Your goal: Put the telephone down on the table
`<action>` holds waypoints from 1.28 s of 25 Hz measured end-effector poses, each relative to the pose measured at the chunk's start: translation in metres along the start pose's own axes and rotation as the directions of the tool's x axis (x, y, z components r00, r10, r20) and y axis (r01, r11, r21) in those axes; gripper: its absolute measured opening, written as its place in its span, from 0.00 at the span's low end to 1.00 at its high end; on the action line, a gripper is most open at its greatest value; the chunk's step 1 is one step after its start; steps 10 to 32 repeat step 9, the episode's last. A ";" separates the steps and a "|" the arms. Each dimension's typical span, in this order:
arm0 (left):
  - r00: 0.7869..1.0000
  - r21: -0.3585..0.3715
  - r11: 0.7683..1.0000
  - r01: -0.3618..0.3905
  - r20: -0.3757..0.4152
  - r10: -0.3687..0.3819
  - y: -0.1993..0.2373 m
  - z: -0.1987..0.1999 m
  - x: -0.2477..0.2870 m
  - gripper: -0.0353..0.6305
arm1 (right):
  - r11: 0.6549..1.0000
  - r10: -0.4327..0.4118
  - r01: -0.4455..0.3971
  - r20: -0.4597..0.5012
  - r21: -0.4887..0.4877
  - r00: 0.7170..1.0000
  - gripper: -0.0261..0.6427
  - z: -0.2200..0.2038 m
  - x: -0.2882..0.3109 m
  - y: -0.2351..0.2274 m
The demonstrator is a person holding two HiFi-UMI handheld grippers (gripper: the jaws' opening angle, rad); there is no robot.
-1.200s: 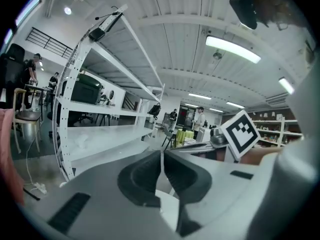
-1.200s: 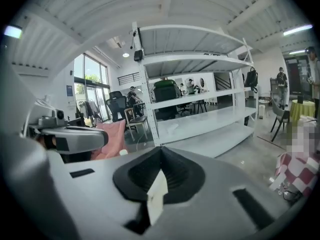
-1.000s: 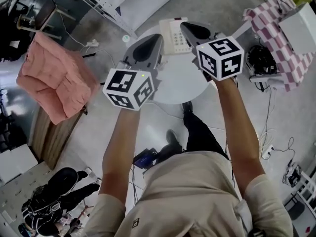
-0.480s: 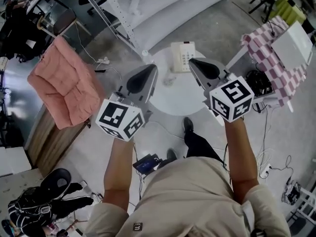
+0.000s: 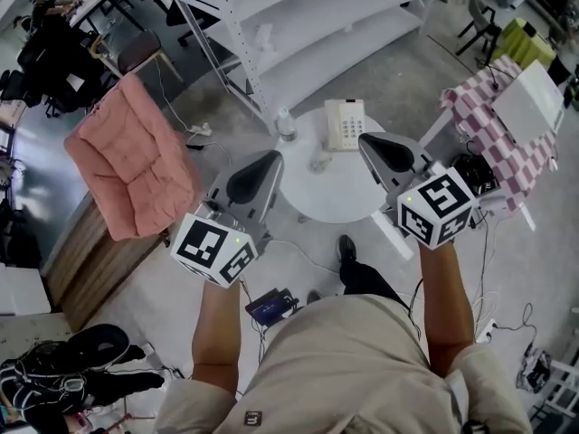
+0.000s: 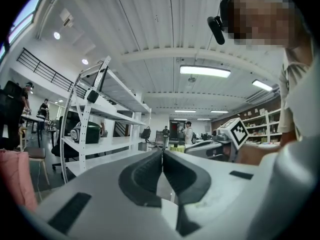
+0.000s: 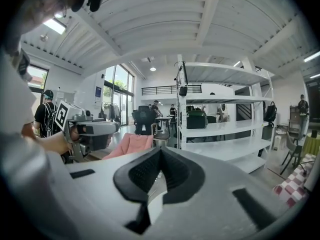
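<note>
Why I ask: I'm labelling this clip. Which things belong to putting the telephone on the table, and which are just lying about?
Job in hand: telephone, lying on the round white table; left hand-held gripper and right hand-held gripper, both shut and empty.

Lying about: pink cushion; white shelving rack; checkered cloth; dark bag on the floor.

A pink cushion (image 5: 131, 165) and checkered cloth (image 5: 478, 107) flank the white shelving (image 5: 308, 16).

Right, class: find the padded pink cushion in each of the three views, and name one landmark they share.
Head view: padded pink cushion, left of centre.
Left gripper view: cushion, bottom-left edge.
Right gripper view: cushion, just left of centre.
Shared landmark: the white metal shelving rack.
</note>
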State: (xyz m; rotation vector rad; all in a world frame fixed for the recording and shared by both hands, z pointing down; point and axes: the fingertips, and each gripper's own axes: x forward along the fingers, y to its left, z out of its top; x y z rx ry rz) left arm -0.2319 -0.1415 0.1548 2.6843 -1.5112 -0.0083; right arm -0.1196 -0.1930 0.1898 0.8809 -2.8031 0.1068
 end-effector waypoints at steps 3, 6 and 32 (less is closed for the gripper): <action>1.000 -0.001 1.000 -0.005 0.005 0.005 0.001 0.001 -0.015 0.07 | 1.000 -0.006 0.006 -0.002 -0.011 1.000 0.03 0.003 -0.003 0.010; 1.000 0.000 1.000 -0.008 0.003 0.008 0.002 0.001 -0.028 0.07 | 1.000 -0.009 0.009 -0.005 -0.014 1.000 0.03 0.005 -0.004 0.020; 1.000 -0.003 1.000 -0.010 -0.002 0.010 0.004 -0.001 -0.040 0.07 | 1.000 -0.010 0.010 -0.011 -0.016 1.000 0.03 0.005 -0.005 0.031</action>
